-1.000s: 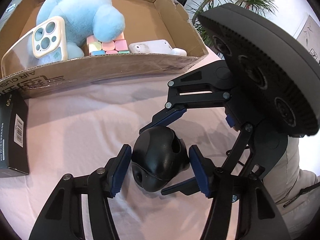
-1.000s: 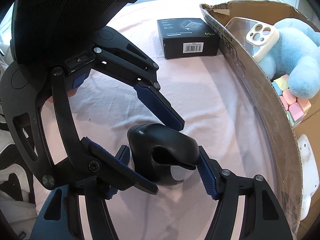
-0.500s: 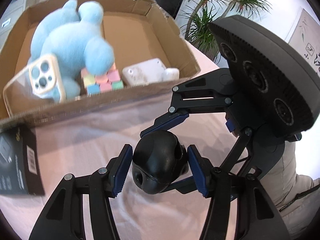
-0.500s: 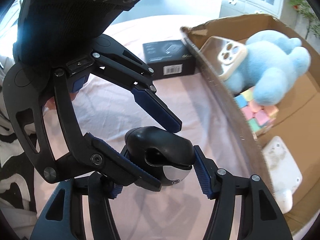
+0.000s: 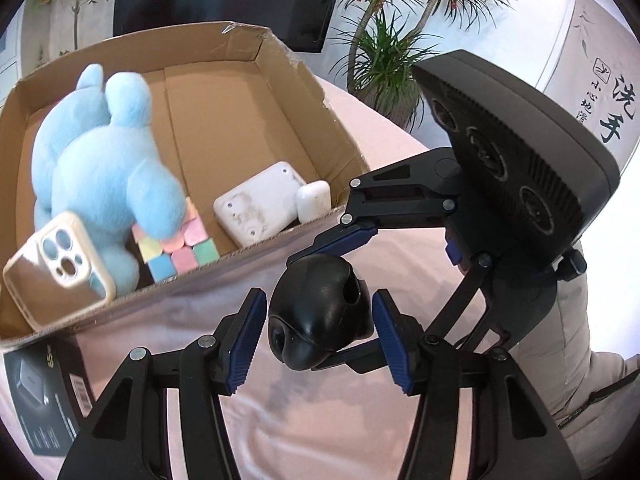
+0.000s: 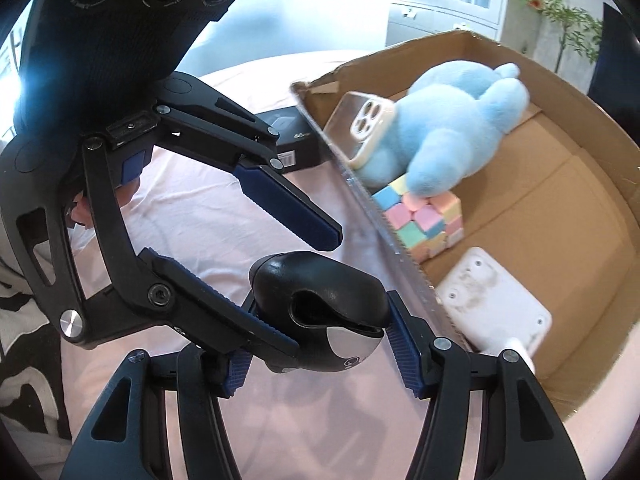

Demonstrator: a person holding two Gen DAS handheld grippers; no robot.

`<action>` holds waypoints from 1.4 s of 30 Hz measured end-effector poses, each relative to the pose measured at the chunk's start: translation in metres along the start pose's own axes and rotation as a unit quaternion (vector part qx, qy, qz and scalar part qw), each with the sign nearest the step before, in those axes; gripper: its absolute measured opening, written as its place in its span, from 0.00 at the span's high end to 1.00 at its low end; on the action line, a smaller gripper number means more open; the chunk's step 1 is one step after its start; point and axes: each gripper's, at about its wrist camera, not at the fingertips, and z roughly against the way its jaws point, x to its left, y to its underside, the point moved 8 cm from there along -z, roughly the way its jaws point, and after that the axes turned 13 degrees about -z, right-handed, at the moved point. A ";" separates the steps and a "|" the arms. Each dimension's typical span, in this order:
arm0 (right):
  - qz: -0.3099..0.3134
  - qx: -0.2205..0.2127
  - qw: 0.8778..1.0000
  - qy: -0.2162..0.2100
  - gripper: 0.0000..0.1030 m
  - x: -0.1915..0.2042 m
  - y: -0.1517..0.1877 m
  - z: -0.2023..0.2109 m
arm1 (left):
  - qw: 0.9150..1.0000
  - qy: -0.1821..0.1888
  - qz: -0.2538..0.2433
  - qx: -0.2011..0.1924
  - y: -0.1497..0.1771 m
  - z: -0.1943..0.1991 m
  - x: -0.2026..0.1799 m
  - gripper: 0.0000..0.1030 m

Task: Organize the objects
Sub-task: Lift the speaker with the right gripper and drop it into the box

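- Black rounded gadget [image 5: 316,312] is up off the pink cloth [image 5: 320,420], just beside the near wall of the cardboard box [image 5: 256,40] and outside it.
- Right gripper [image 6: 320,308]: tongs look clamped on the gadget. One pad presses its side, and the other is hidden behind the left tool's finger. In the left wrist view its fingers sit above and below the gadget.
- Left gripper [image 5: 319,296]: tongs straddle the same gadget but look loose. There is a thin gap at one pad, and the right wrist view shows its upper finger off the surface, so I read it as not gripping.
- Already in the box:
  - blue plush [image 5: 100,160]
  - phone case [image 5: 60,268], leaning at the near wall
  - pastel cube [image 5: 176,248], against the plush
  - white flat device [image 5: 260,200]
  - small white earbud-type case [image 5: 314,200], beside the white device
- Left to do, as I judge it: carry the gadget over the wall and set it on the bare cardboard floor past the white device.
- The black carton [image 5: 40,400] lies on the cloth outside the box, near its corner, so it probably goes in after.
- Roughly two items short of done; anything outside these views is unknown.
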 end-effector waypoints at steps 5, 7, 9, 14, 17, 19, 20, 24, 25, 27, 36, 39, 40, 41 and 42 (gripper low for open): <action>-0.003 -0.016 1.000 0.013 0.43 -0.004 -0.006 0.010 | 1.000 0.010 -0.018 0.004 -0.013 0.004 -0.003 0.48; -0.006 -0.021 1.000 0.022 0.43 -0.007 -0.006 0.017 | 1.000 0.012 -0.027 0.004 -0.019 -0.003 -0.001 0.48; -0.012 -0.027 0.999 0.030 0.43 -0.013 -0.003 0.029 | 0.999 0.015 -0.036 0.003 -0.025 -0.004 -0.002 0.48; -0.029 -0.048 0.997 0.050 0.43 -0.026 0.000 0.051 | 0.997 0.017 -0.069 0.002 -0.044 -0.001 -0.007 0.47; -0.045 -0.062 0.995 0.057 0.43 -0.035 -0.001 0.059 | 0.996 0.020 -0.088 0.007 -0.055 -0.003 -0.008 0.47; -0.055 -0.068 0.994 0.060 0.43 -0.042 -0.001 0.063 | 0.995 0.026 -0.095 0.012 -0.062 -0.006 -0.009 0.47; -0.063 -0.074 0.993 0.062 0.43 -0.047 -0.001 0.066 | 0.995 0.028 -0.097 0.013 -0.065 -0.007 -0.009 0.47; -0.089 -0.096 0.989 0.073 0.43 -0.062 -0.001 0.079 | 0.993 0.037 -0.108 0.018 -0.081 -0.017 -0.006 0.47; -0.095 -0.102 0.987 0.077 0.43 -0.066 -0.001 0.081 | 0.993 0.041 -0.109 0.021 -0.086 -0.021 -0.005 0.47; -0.116 -0.114 0.983 0.081 0.43 -0.076 0.000 0.085 | 0.992 0.046 -0.111 0.023 -0.094 -0.028 -0.003 0.47; -0.197 -0.116 0.968 0.104 0.43 -0.122 0.006 0.074 | 0.993 0.056 -0.098 0.027 -0.109 -0.072 0.009 0.49; -0.216 -0.125 0.960 0.126 0.41 -0.133 0.003 0.074 | 0.996 0.072 -0.053 0.010 -0.111 -0.077 0.016 0.50; -0.223 -0.126 0.957 0.133 0.38 -0.135 0.002 0.074 | 0.997 0.068 -0.039 0.005 -0.111 -0.076 0.020 0.47; -0.230 -0.129 0.954 0.140 0.30 -0.139 0.001 0.075 | 0.997 0.068 -0.032 0.000 -0.110 -0.074 0.022 0.43; -0.238 -0.133 0.951 0.146 0.24 -0.142 0.001 0.078 | 0.997 0.066 -0.024 -0.008 -0.110 -0.070 0.024 0.34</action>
